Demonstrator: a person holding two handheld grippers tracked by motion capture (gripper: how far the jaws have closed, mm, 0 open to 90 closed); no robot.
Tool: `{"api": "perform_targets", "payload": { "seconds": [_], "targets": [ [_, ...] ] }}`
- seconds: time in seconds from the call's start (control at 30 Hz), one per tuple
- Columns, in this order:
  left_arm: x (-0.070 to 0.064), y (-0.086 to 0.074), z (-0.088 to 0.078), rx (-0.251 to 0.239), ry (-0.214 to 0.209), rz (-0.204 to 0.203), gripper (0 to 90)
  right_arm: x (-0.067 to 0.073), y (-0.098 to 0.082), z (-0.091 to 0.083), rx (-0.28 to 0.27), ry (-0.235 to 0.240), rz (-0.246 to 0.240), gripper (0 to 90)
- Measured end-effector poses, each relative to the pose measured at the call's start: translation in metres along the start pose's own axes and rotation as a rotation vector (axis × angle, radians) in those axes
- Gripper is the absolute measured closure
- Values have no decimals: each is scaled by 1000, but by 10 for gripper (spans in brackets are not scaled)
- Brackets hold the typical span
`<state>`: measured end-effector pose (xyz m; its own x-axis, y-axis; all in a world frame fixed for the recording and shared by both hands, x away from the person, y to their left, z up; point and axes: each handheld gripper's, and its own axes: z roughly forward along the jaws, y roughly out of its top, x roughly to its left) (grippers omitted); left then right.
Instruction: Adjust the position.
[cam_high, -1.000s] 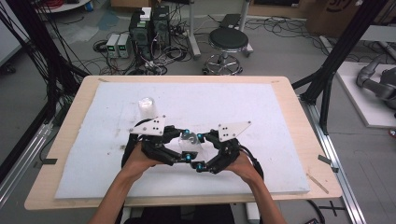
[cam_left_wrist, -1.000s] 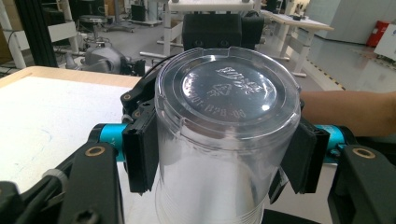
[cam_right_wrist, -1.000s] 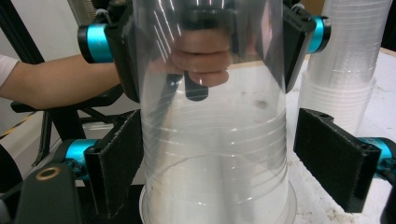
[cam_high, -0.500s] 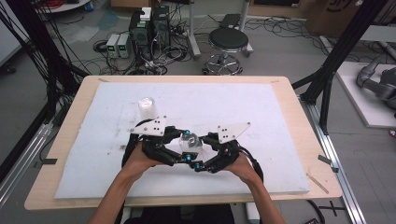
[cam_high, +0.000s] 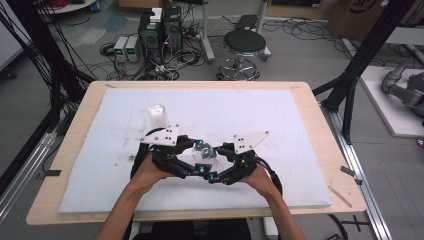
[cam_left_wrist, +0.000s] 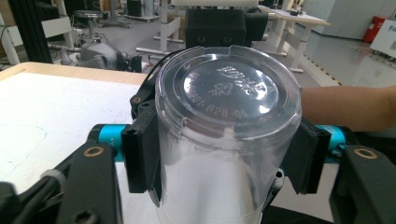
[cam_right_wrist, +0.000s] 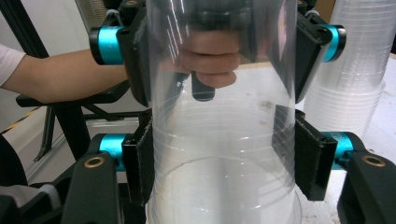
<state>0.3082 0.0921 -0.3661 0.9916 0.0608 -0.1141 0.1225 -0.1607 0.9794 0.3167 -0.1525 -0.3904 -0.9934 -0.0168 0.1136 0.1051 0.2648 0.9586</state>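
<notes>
I am working over the desk (cam_high: 300, 125), its white mat leaving room at mid-frame. A spare cup stack (cam_high: 158, 116) is waiting upper left. I am holding the clear cup (cam_high: 202, 151) between both claws: right claw (cam_high: 214, 159) clamping its mouth end, left claw (cam_high: 196, 157) just easing open around its base, for separating.

Embossed lettering on the clear cup's base (cam_left_wrist: 229, 86) is too faint to read.

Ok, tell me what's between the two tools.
A clear cup, in the high view. The right tool is shut on it; the left tool's jaws, against its sides, have just been opening.
</notes>
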Motion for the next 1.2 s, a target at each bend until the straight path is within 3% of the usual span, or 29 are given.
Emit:
{"api": "perform_targets", "payload": {
  "seconds": [0.1, 0.33, 0.43, 0.57, 0.73, 0.83, 1.0, 1.1, 1.13, 1.17, 1.2],
  "targets": [
    [0, 0, 0, -2, 17, 3, 175, 0, 0, -1, 1, -2, 7, 350],
    [0, 0, -8, 1, 18, -4, 104, -1, 0, -4, 3, -16, 15, 349],
    [-1, 1, -13, 46, 31, 12, 104, -1, 1, -5, 19, -26, 9, 348],
    [-1, 7, -21, 106, 60, 16, 104, 1, 6, -7, 81, -55, 9, 348],
    [-2, 18, -28, 265, 100, 50, 104, 2, 19, -9, 193, -86, 10, 348],
    [-3, 23, -31, 340, 108, 47, 105, 2, 28, -10, 278, -90, -2, 349],
    [-2, 28, -34, 483, 124, 40, 106, 3, 42, -7, 441, -97, -11, 349],
    [-2, 29, -35, 569, 129, 43, 108, 4, 51, -1, 571, -108, -29, 349],
    [-3, 29, -35, 584, 124, 37, 108, 4, 51, -1, 571, -108, -29, 349],
    [-3, 29, -35, 599, 122, 34, 111, 4, 55, 2, 621, -108, -36, 349],
    [-3, 29, -35, 612, 120, 34, 111, 4, 55, 2, 621, -108, -36, 349]
  ]
}}
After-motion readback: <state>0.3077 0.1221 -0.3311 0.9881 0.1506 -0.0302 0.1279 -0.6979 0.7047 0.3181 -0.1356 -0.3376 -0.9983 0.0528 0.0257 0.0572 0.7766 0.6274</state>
